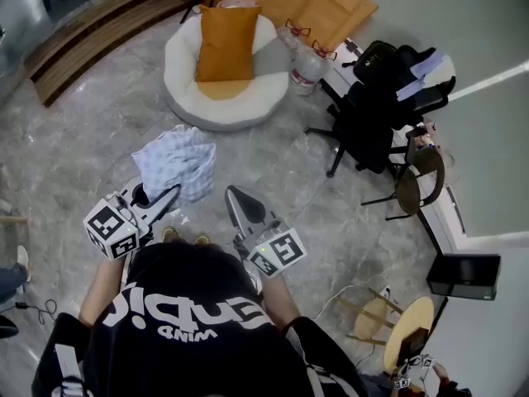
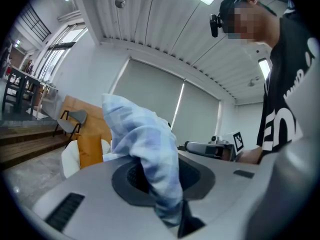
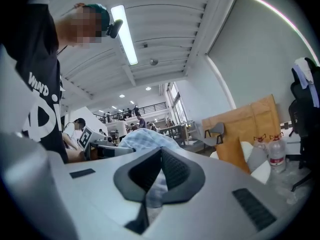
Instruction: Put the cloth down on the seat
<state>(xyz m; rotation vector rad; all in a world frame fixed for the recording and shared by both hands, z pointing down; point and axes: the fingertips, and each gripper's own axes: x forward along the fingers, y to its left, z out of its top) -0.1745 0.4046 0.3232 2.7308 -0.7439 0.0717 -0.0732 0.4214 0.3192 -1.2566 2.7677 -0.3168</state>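
Note:
A light blue checked cloth [image 1: 178, 162] hangs bunched from my left gripper [image 1: 159, 199], which is shut on it. In the left gripper view the cloth [image 2: 145, 139] rises out of the clamped jaws of the left gripper [image 2: 150, 170] and droops over them. My right gripper [image 1: 234, 195] is just right of the cloth, shut, with nothing seen held; its pads meet at the tip [image 3: 160, 156]. The seat [image 1: 178, 81], a round white floor cushion with an orange pillow [image 1: 225, 44] on it, lies ahead on the floor, apart from both grippers.
A black office chair [image 1: 372, 110] with clothes on it stands to the right. Water bottles [image 1: 306, 69] are beside the seat. A round stool [image 1: 417, 180], a black box [image 1: 463, 275], a small wooden table [image 1: 409, 333] and wooden steps [image 1: 91, 40] ring the marble floor.

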